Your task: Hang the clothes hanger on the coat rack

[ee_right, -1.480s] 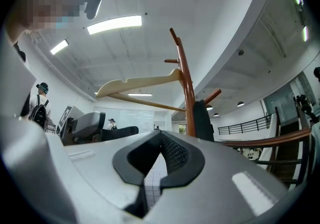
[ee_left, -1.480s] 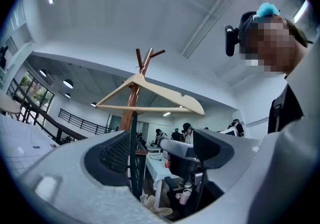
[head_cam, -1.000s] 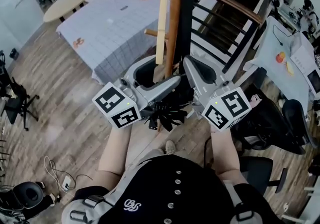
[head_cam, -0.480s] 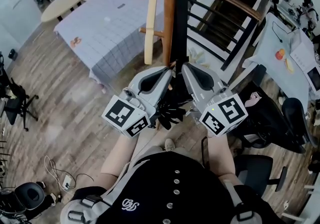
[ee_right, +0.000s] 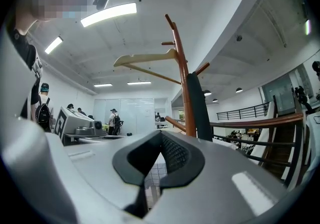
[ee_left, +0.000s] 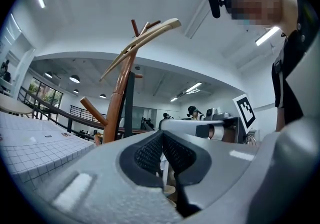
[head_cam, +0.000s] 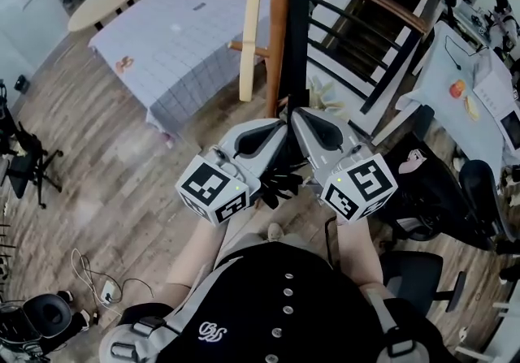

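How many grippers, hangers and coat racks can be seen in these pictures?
Grippers: 2, the left gripper and the right gripper, both shut and empty
Hanger: 1, on the rack
Coat rack: 1
Total: 4

Probably an office: desk (head_cam: 443, 81), swivel chair (head_cam: 478, 191), strip lights (ee_right: 107, 13).
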Motion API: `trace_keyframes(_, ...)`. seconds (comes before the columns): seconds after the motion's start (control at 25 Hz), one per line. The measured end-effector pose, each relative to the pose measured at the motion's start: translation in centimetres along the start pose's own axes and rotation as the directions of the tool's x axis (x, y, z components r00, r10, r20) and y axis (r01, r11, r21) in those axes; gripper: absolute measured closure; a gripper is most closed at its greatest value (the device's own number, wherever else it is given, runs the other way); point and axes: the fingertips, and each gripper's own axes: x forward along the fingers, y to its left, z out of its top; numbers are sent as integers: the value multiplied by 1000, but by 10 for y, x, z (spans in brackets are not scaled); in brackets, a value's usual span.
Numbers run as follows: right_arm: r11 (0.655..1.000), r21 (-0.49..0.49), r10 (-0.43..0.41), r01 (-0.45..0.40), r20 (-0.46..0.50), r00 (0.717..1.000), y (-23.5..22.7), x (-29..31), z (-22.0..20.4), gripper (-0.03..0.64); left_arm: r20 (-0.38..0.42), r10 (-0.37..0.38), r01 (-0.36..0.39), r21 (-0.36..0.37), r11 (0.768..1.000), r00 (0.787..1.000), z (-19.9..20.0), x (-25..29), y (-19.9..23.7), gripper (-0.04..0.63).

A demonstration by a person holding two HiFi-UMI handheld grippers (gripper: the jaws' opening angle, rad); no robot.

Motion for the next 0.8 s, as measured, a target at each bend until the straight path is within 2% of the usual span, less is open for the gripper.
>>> trace_keyframes(0.56, 1000, 6, -17, 17, 4, 1000, -3, 0, -1, 617, -5, -1, 1, 33, 999, 1000, 6, -3, 8, 595)
trace_keyframes(0.8, 1000, -11, -29, 29, 13, 999, -4, -1, 4, 617, -26, 6, -4, 94, 996, 1000, 9, 3, 9, 595)
